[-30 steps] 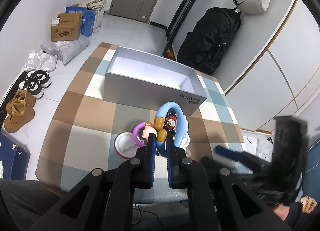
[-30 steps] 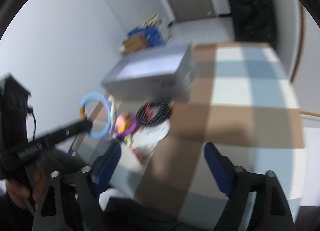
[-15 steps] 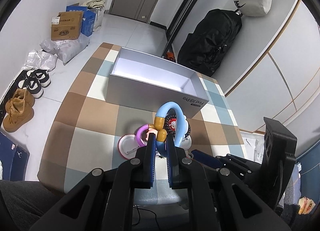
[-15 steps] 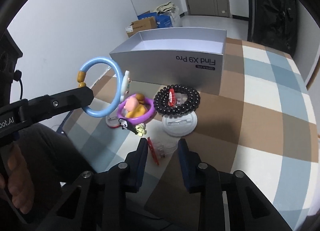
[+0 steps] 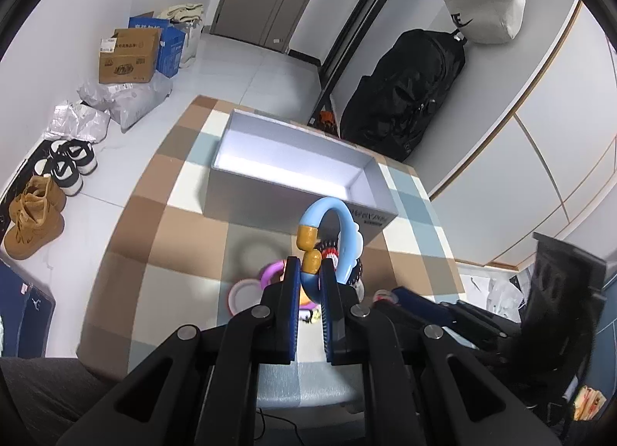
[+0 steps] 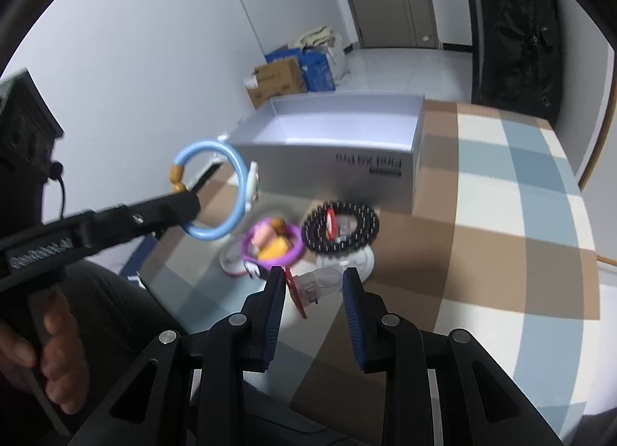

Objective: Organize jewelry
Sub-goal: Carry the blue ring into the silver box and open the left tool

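Observation:
My left gripper (image 5: 309, 272) is shut on a light-blue bracelet (image 5: 339, 230) with amber beads and holds it above the table, short of the open grey box (image 5: 293, 172). It also shows in the right wrist view (image 6: 216, 191). My right gripper (image 6: 313, 284) has its blue pads around a clear trinket with a red tag (image 6: 308, 288), lifted off the table. A purple bracelet (image 6: 272, 243) and a black beaded bracelet (image 6: 339, 228) lie on white round stands in front of the box (image 6: 339, 137).
The table has a checked brown, blue and white cloth (image 5: 162, 237). Beyond it on the floor are cardboard boxes (image 5: 127, 56), bags and shoes (image 5: 34, 214). A black backpack (image 5: 408, 98) leans on the wall behind the box.
My left gripper has lifted the blue bracelet higher and toward the box. My right gripper has closed in on the clear trinket and raised it off the table.

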Demonstrator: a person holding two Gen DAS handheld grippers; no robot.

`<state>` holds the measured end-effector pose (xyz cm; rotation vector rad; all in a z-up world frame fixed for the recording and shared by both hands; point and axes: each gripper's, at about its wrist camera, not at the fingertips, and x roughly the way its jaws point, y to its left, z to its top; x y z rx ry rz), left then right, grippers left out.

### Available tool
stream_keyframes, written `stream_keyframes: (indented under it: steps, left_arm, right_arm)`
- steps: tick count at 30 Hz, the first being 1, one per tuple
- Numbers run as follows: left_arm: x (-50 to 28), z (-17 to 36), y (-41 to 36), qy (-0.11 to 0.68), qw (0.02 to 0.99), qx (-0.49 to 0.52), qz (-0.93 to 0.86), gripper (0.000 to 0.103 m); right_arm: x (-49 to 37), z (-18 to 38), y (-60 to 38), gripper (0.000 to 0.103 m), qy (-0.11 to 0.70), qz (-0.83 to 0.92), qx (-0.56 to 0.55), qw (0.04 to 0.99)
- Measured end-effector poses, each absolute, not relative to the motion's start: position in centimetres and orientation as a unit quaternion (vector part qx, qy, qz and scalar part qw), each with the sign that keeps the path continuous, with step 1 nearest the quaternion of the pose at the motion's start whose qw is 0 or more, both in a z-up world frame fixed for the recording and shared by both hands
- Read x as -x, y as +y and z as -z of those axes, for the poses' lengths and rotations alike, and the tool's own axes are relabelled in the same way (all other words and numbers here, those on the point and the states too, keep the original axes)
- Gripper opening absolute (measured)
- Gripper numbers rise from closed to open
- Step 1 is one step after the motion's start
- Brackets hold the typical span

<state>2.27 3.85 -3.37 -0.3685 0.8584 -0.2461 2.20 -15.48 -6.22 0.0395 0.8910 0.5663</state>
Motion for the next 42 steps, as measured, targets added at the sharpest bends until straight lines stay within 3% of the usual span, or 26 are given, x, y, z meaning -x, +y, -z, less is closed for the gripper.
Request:
stream_keyframes:
  steps: [22, 42]
  left_arm:
    - [-8.2, 0.8, 3.4, 0.382, 0.898, 0.169, 0.138, 0.005]
    - [-12.7, 3.5, 2.4, 0.430, 0.878, 0.153, 0.146, 0.005]
  right_arm:
    - [-10.6, -1.6, -15.8, 0.029, 0.354, -0.288, -0.064, 0.887]
    - [-17.2, 3.7, -15.7, 0.029, 0.395, -0.301, -0.085, 0.864]
